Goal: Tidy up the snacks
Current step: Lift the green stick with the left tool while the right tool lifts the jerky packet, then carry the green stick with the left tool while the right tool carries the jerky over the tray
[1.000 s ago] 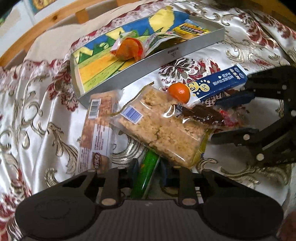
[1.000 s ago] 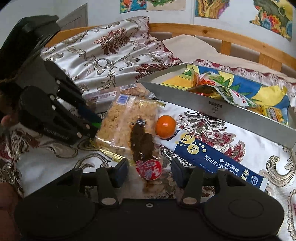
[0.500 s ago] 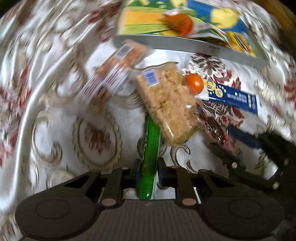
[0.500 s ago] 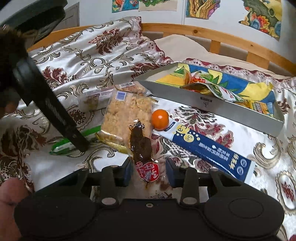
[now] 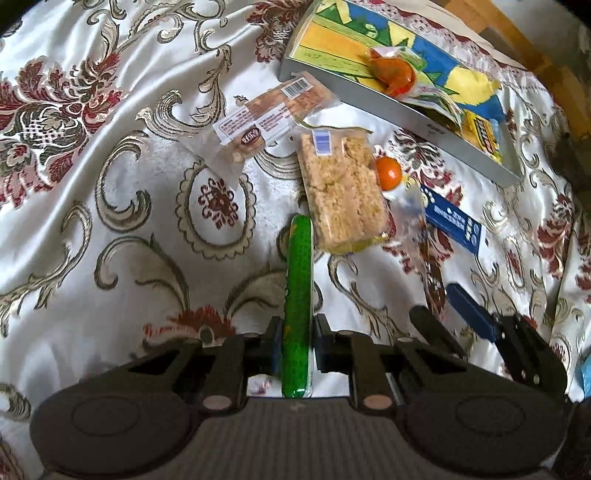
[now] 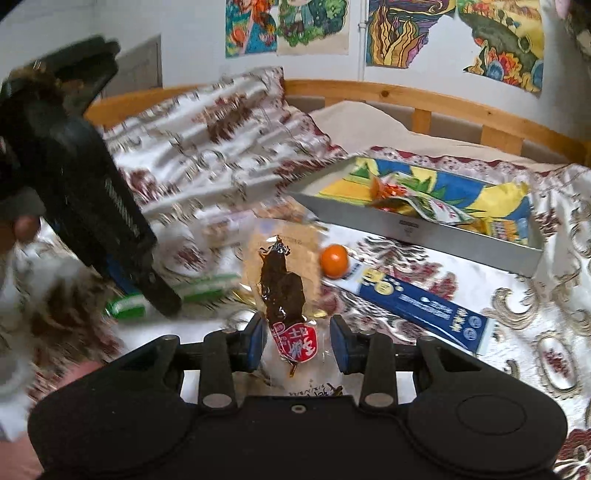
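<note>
Left wrist view: your left gripper [image 5: 297,341] pinches a green stick [image 5: 298,295] above the bedspread [image 5: 110,206]; your right gripper [image 6: 298,343] clamps a dark snack packet [image 6: 282,291]; a few snacks sit in the tray [image 5: 413,116], while several remain loose beside it.

The left wrist view is looking steeply down along its jaws onto the bedspread [image 5: 110,206], close above it. The right wrist view is facing more level across the bed toward the wooden headboard [image 6: 424,99] and the posters [image 6: 288,26]. Both are taking in the grey tray [image 5: 406,114] [image 6: 443,232], the orange ball [image 5: 388,172] [image 6: 334,261] and the blue box [image 5: 452,221] [image 6: 417,306].
</note>
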Demonstrator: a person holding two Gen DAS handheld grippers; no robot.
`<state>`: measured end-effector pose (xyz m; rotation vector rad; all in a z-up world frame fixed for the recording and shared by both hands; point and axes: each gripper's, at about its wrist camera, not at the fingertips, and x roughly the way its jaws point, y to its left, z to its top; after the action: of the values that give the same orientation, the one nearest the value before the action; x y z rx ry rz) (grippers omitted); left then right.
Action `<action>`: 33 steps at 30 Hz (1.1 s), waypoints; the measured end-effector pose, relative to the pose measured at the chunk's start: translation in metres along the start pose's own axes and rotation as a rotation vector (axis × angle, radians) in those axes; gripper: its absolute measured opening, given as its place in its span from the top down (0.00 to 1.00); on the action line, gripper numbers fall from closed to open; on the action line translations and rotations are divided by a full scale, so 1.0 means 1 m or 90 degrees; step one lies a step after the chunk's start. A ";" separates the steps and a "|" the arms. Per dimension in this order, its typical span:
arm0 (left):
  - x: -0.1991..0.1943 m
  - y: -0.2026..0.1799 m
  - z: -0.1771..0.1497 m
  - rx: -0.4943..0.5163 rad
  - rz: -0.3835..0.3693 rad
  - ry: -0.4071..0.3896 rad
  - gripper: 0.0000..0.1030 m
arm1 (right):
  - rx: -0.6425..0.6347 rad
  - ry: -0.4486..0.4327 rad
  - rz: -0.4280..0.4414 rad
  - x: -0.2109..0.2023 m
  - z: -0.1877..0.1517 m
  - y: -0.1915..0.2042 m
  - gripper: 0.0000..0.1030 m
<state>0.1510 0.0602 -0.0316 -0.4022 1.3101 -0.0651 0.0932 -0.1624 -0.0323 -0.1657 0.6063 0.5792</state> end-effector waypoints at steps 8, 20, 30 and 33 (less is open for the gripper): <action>-0.013 -0.001 -0.014 -0.061 -0.037 -0.004 0.83 | 0.016 -0.026 0.008 -0.009 0.009 -0.002 0.62; -0.055 -0.033 -0.014 0.032 -0.140 -0.147 0.83 | 0.038 -0.102 -0.042 -0.037 0.034 -0.032 0.62; -0.072 -0.091 0.041 0.050 -0.164 -0.314 0.82 | 0.047 -0.149 -0.079 -0.027 0.095 -0.105 0.62; -0.066 -0.108 0.063 0.049 -0.150 -0.343 0.82 | 0.049 -0.154 -0.095 -0.016 0.109 -0.130 0.62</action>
<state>0.2121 -0.0060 0.0768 -0.4685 0.7249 -0.1902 0.2087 -0.2437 0.0637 -0.0651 0.3767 0.4231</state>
